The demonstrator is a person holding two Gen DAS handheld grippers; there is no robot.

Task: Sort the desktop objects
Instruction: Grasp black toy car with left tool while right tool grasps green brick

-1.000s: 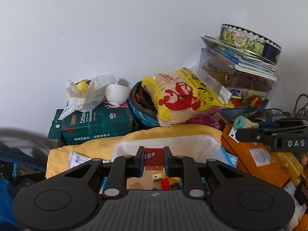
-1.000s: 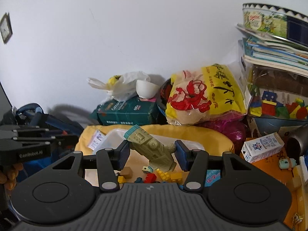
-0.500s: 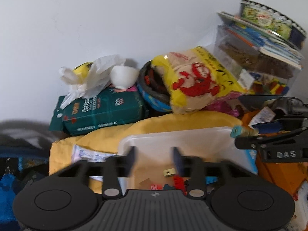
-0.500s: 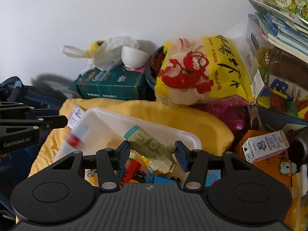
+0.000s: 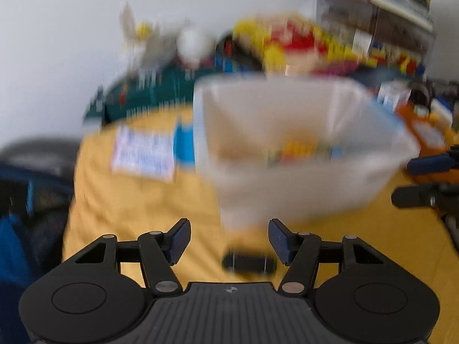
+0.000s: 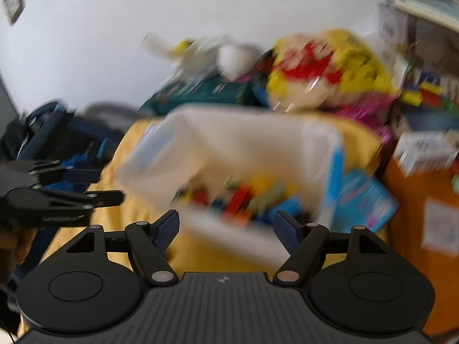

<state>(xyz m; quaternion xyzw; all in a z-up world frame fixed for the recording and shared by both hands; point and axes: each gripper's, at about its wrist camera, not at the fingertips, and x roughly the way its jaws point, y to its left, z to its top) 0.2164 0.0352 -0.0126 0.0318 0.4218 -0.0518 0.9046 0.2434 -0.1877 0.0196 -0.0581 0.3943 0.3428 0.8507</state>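
Between the spread blue-padded fingers of the left gripper (image 5: 229, 239) nothing is held; just ahead and below lies a small dark oblong object (image 5: 249, 261) on the yellow cloth (image 5: 149, 212), too blurred to identify. The right gripper (image 6: 226, 228) also stands wide apart and empty, poised at the near edge of the translucent white plastic bin (image 6: 229, 143), whose floor carries a jumble of red, yellow, blue and green toy bricks (image 6: 243, 197). Both views are smeared, so fine detail is lost.

If the dark piece is the next thing to sort, as it seems, the left gripper should come down level, with one pad on each long side of it, and close only once it sits squarely between them. The cloth is soft and wrinkled, so pressing too deep could pinch fabric along with the piece. The bin sits just beyond, its rim (image 5: 287, 81) high enough to need a clear lift. Keep the right gripper out of the way, since the two tools are close together.
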